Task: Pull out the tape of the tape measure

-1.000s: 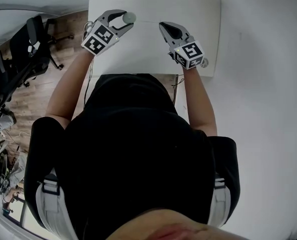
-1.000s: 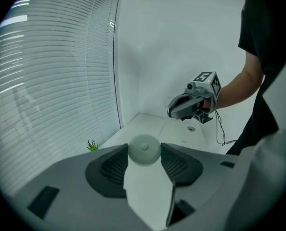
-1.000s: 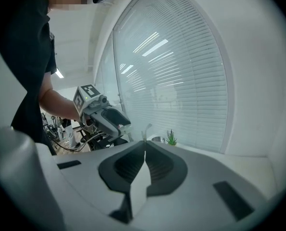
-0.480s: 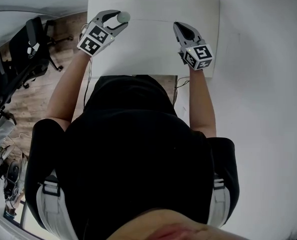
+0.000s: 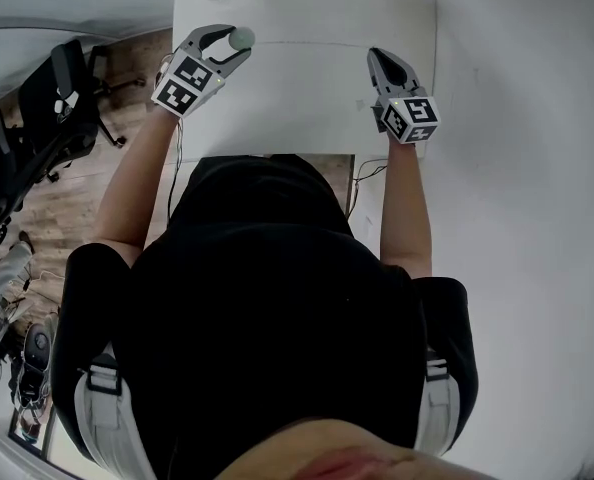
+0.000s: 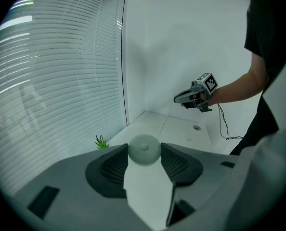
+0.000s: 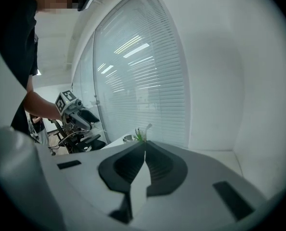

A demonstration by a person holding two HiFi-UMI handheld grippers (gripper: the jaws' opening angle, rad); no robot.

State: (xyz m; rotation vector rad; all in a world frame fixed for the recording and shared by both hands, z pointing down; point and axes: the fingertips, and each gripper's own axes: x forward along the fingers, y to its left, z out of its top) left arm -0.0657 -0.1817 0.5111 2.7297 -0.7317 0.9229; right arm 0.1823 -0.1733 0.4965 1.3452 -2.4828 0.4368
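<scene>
1. Two grippers hang over the white table (image 5: 307,108), wider apart than a second ago. The right gripper (image 5: 377,56) has swung to the right, and the left gripper (image 5: 233,44) has eased left and a little farther away.
2. The left jaws stand partly apart, clamped on the measure's round case (image 6: 144,149), above the table's far left.
3. The right jaws are pressed together, apparently pinching the tip of the tape (image 5: 312,44), which shows as a thin pale line running from the case across to them.
4. The wider gap means more tape is drawn out. The pull looks under way, and spreading the grippers further, with both grips kept firm, should lengthen it.
</scene>
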